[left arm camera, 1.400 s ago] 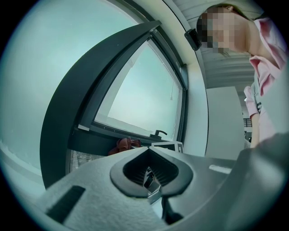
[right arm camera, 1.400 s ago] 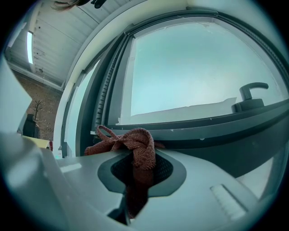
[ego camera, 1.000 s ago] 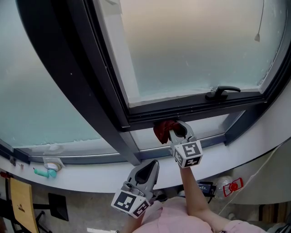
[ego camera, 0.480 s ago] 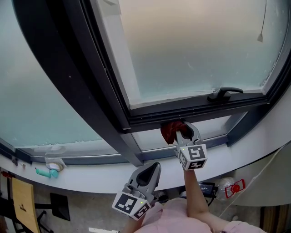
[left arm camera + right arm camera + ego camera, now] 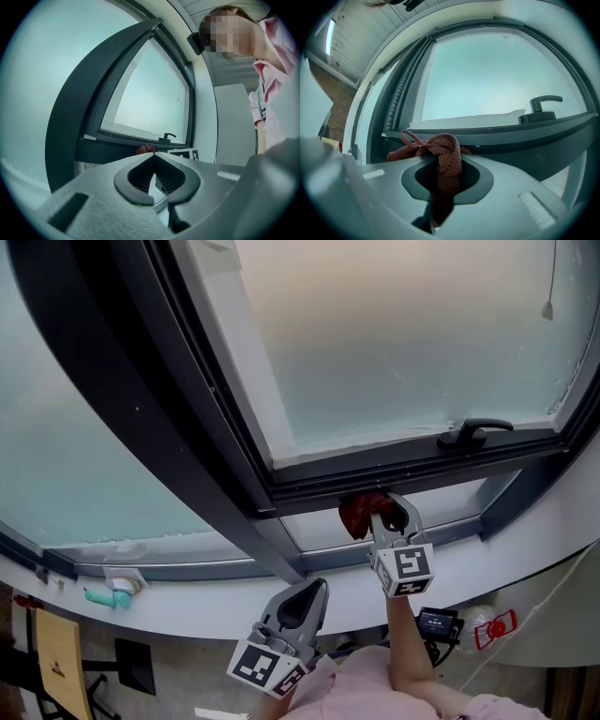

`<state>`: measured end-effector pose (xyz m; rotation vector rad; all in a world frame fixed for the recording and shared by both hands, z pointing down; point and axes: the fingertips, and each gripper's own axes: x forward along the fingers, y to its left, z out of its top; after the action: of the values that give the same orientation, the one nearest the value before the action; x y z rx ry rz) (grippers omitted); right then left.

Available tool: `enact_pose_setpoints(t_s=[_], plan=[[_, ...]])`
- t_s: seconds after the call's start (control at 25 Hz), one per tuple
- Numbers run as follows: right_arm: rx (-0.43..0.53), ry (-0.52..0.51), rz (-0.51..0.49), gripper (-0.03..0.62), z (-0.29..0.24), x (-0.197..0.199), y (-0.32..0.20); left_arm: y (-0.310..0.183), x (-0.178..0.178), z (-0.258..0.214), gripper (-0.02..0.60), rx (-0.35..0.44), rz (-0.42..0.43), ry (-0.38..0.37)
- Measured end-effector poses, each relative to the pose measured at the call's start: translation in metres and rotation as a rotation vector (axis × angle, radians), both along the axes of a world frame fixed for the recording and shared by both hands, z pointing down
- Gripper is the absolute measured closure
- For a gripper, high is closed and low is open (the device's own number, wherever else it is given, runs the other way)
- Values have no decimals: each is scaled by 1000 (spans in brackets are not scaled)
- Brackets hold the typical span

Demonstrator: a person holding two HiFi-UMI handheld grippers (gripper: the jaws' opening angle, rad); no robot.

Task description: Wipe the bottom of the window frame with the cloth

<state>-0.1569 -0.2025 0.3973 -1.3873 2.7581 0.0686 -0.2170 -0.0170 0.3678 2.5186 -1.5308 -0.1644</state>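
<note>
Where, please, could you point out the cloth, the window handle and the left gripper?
cloth [image 5: 443,149]: right gripper view, on its bunched top above the jaws.
window handle [image 5: 480,427]: head view, on its lever.
left gripper [image 5: 315,586]: head view, at its closed tips.

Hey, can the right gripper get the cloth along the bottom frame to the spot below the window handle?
Probably yes. The right gripper holds the cloth at the bottom frame, and the stretch toward the handle looks bare, with nothing in the way.
</note>
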Motion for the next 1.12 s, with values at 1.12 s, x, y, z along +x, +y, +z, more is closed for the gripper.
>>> enact_pose_setpoints(t_s=[1.12], plan=[[15, 53, 21, 537, 2, 16, -6, -31, 25, 3, 580, 8, 96, 32]])
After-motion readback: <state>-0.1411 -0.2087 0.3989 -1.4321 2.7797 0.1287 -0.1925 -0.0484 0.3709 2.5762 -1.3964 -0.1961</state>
